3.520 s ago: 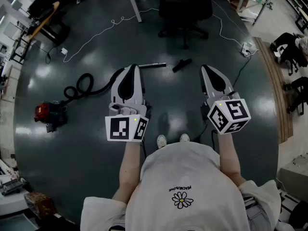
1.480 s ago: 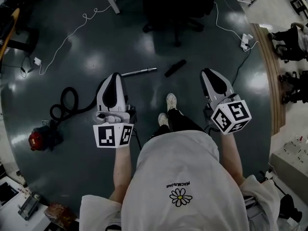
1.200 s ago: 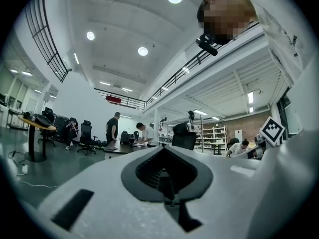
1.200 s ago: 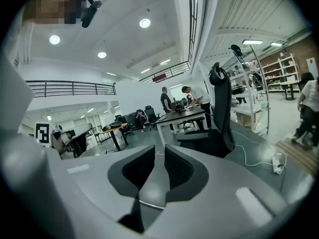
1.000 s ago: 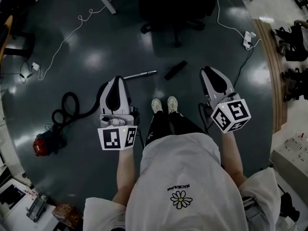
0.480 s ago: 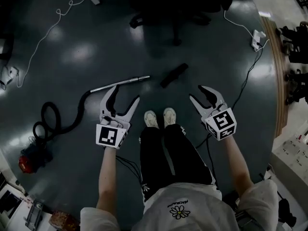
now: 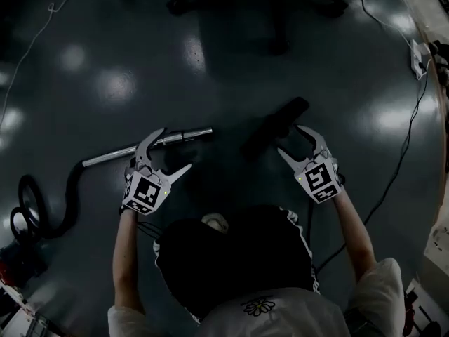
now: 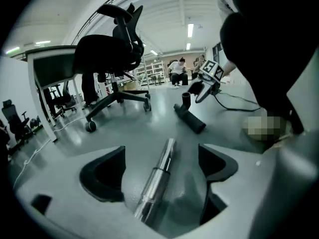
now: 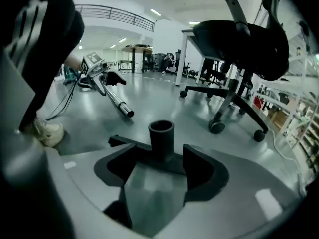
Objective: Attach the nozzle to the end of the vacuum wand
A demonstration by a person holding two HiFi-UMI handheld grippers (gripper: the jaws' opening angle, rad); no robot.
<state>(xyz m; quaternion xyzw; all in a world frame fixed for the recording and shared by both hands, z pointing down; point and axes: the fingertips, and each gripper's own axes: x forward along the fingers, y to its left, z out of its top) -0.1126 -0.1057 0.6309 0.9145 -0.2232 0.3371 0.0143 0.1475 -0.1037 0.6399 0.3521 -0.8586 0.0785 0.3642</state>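
A chrome vacuum wand (image 7: 151, 144) lies on the dark floor with its free end pointing right. A black nozzle (image 7: 277, 120) lies just beyond that end, apart from it. My left gripper (image 7: 175, 148) has just been opening and stands open astride the wand (image 8: 152, 185), its pads clear of the tube. My right gripper (image 7: 289, 140) has also just been opening. It stands open with the nozzle's upright socket (image 9: 161, 136) between its jaws, not gripped. Each gripper view shows the other gripper: the right gripper (image 8: 202, 86) and the left gripper (image 9: 107, 78).
The black hose (image 7: 42, 202) runs left from the wand. An office chair (image 8: 112, 54) on castors stands just beyond the nozzle, with a desk behind it. A cable (image 7: 400, 160) trails across the floor at the right. The person's shoe (image 9: 47, 132) is close by.
The person has crouched and both grippers have dropped to the floor. Both sets of jaws went from shut to wide open; the left now straddles the wand, the right the nozzle.
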